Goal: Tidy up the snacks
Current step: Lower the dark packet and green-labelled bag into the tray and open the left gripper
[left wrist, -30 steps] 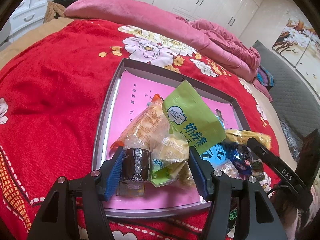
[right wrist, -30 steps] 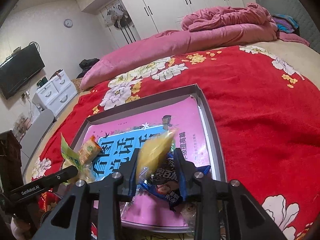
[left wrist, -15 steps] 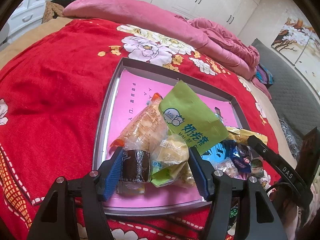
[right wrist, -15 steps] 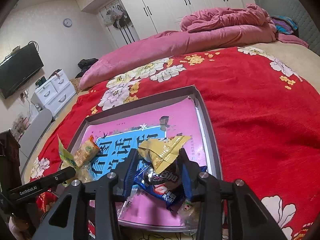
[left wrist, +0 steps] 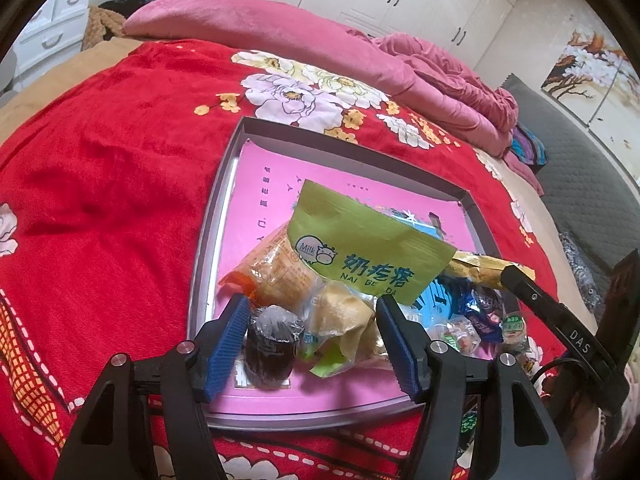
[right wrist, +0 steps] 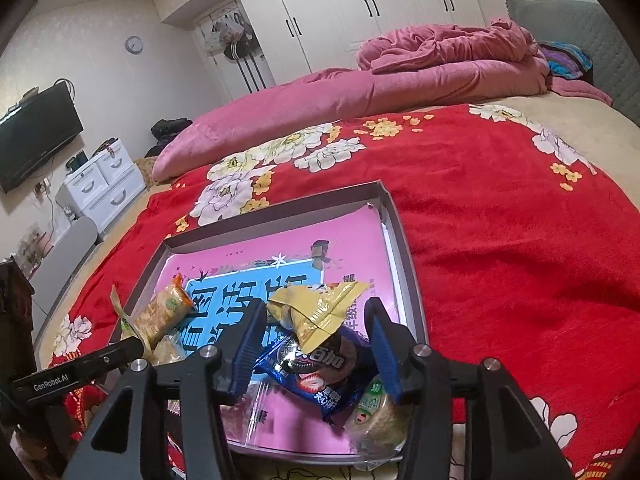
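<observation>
A grey tray (left wrist: 208, 248) with a pink and blue liner lies on the red bed. In the left wrist view my left gripper (left wrist: 312, 328) is open over its near edge, with a dark wrapped cake (left wrist: 272, 340), a pale clear-wrapped snack (left wrist: 340, 312), a green packet (left wrist: 360, 256) and an orange biscuit pack (left wrist: 276, 264) between and beyond the fingers. In the right wrist view my right gripper (right wrist: 316, 344) is open around a yellow packet (right wrist: 316, 312) lying on a blue cookie packet (right wrist: 316, 376). The tray (right wrist: 404, 256) and orange pack (right wrist: 160, 316) show there too.
Small wrapped sweets (left wrist: 456, 332) and a round green-labelled snack (right wrist: 376, 412) lie at the tray's near edge. A pink quilt (right wrist: 360, 88) is piled at the head of the bed. White drawers (right wrist: 100, 184) stand off to the left.
My right gripper opened and let go of the yellow packet, which fell flat onto the blue cookie packet. The green packet by my left gripper tipped lower. Both grippers drew back slightly.
</observation>
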